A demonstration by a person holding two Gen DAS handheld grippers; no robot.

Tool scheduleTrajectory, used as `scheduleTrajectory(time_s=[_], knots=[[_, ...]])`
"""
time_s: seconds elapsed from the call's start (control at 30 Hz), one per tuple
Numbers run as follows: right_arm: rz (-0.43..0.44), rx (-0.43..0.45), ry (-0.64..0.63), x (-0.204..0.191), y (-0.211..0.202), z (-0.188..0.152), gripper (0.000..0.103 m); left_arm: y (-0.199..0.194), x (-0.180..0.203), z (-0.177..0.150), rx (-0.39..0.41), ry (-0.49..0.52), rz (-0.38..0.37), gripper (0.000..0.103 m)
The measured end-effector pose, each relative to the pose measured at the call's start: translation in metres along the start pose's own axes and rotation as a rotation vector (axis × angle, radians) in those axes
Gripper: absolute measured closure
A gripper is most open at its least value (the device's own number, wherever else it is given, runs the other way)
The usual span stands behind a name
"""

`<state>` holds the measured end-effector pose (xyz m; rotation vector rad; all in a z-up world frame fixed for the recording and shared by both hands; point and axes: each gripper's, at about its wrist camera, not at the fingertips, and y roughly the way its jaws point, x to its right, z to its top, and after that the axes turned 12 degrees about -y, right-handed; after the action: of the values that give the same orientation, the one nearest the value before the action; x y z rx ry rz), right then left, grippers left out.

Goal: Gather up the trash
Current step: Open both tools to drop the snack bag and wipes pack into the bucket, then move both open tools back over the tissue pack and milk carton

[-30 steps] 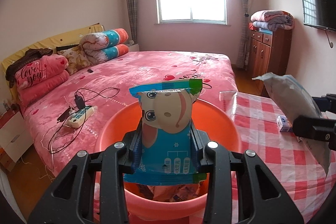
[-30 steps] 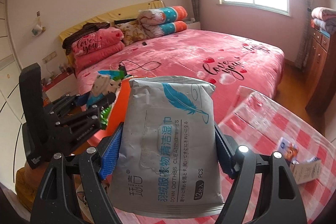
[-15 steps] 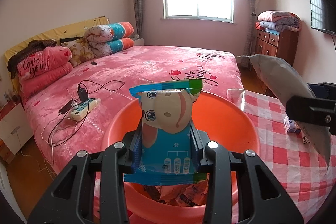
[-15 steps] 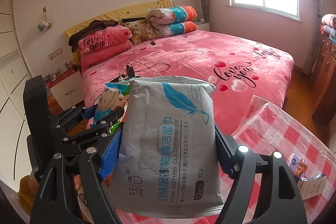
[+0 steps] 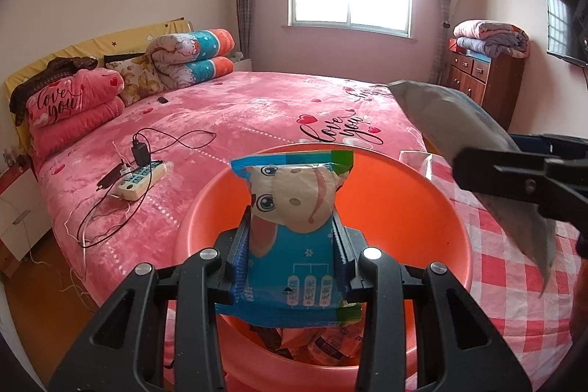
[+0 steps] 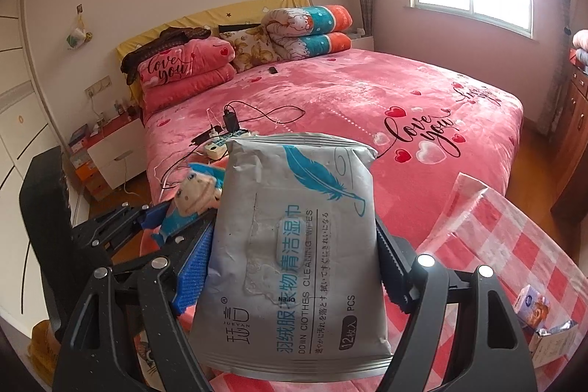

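Observation:
My left gripper (image 5: 292, 252) is shut on a blue cartoon-cow snack packet (image 5: 294, 208) and holds it upright over an orange plastic basin (image 5: 415, 208) with several wrappers at its bottom. My right gripper (image 6: 290, 267) is shut on a grey wet-wipes pack (image 6: 297, 245) with a blue feather print. That pack (image 5: 466, 149) shows at the right of the left wrist view, over the basin's right rim. The left gripper (image 6: 154, 226) with its packet (image 6: 194, 197) shows at the left of the right wrist view.
The basin stands on a table with a red-and-white checked cloth (image 5: 514, 281). A small box (image 6: 533, 309) and a crumpled wrapper (image 6: 555, 340) lie on the cloth at the right. A pink bed (image 5: 257, 112) with a power strip (image 5: 137, 179) and cables lies behind.
Both grippers have moved forward with their packs. The basin now fills more of the left wrist view, and the grey pack has come closer over its right rim.

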<state>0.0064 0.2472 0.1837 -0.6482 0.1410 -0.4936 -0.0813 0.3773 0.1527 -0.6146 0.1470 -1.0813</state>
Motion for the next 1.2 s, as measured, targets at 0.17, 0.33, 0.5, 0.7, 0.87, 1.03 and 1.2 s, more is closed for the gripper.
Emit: scheduleTrajectory(time_s=[0.17,0.33,0.5,0.7,0.87,1.03,1.2], knots=[[-0.004,-0.002,-0.009,-0.002,0.011,0.003,0.025,0.005,-0.004,-0.003,-0.011,-0.007,-0.002,0.064],[-0.013,0.014,-0.008,-0.002,0.018,0.0,0.016,0.008,-0.008,-0.007,-0.02,-0.021,0.001,0.05],[-0.071,0.062,0.006,0.004,0.003,-0.01,0.013,0.0,-0.009,-0.007,0.02,-0.019,0.004,0.025],[-0.16,0.098,0.023,0.01,-0.019,-0.028,0.009,-0.004,-0.004,-0.009,0.025,-0.015,0.002,0.019],[-0.2,0.088,0.046,0.019,-0.03,-0.046,0.009,-0.01,0.005,-0.007,0.044,0.004,0.02,0.015],[-0.23,0.088,0.072,0.029,-0.045,-0.065,0.008,-0.017,0.017,-0.006,0.055,0.019,0.023,0.012],[-0.245,0.089,0.103,0.038,-0.06,-0.084,0.008,-0.022,0.035,-0.007,0.059,0.046,0.02,0.01]])
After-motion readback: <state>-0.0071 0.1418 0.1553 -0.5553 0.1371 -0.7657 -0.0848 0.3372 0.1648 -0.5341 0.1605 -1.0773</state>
